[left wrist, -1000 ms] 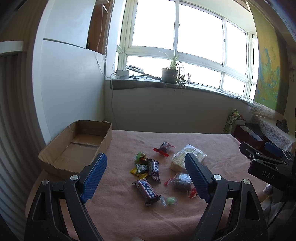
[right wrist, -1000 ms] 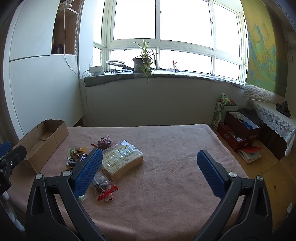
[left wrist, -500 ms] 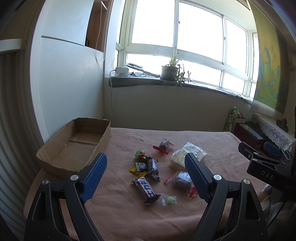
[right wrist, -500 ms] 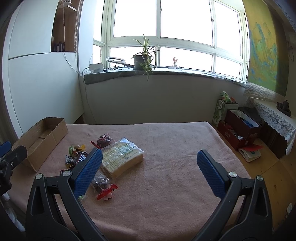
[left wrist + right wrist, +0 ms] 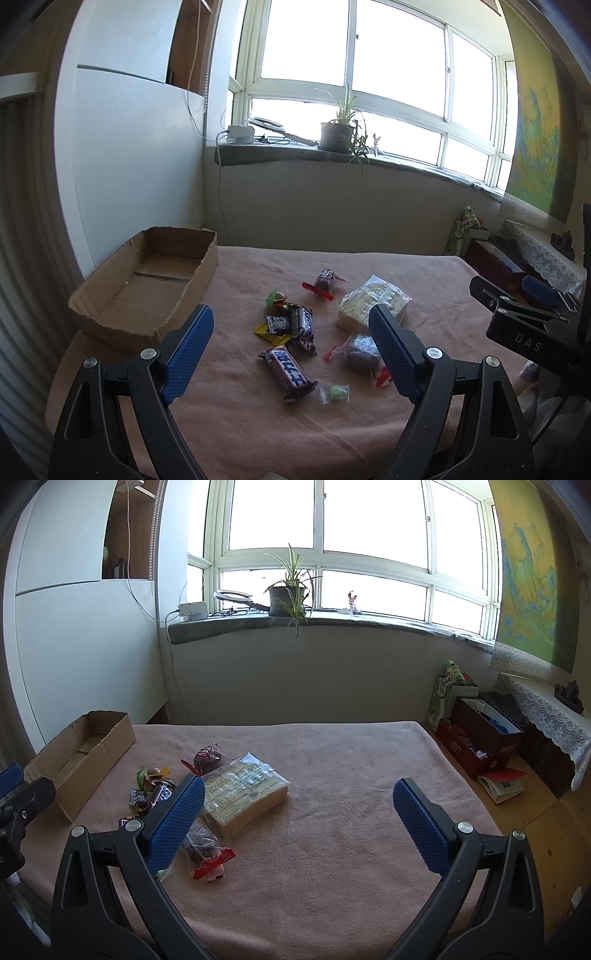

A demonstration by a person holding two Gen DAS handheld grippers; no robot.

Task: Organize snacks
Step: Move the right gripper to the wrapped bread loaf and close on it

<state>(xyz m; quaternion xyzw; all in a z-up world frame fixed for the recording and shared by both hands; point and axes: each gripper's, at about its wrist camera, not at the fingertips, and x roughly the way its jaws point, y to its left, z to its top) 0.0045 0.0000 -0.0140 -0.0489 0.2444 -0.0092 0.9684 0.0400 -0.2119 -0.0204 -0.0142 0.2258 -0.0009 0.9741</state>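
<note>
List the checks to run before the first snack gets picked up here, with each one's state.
1. Left gripper open, holding nothing: ok.
2. Right gripper open, holding nothing: ok.
3. Cardboard box open on top, nothing inside: ok.
4. Chocolate bar lying free between the left fingers' line of sight, nothing on top: ok.
5. Cracker pack apart from the box, unobstructed: ok.
6. Small green candy graspable by wide fingers: cannot tell.

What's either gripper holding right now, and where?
Nothing. Left gripper and right gripper are both open above the table; snacks, like the chocolate bar, lie loose.
</note>
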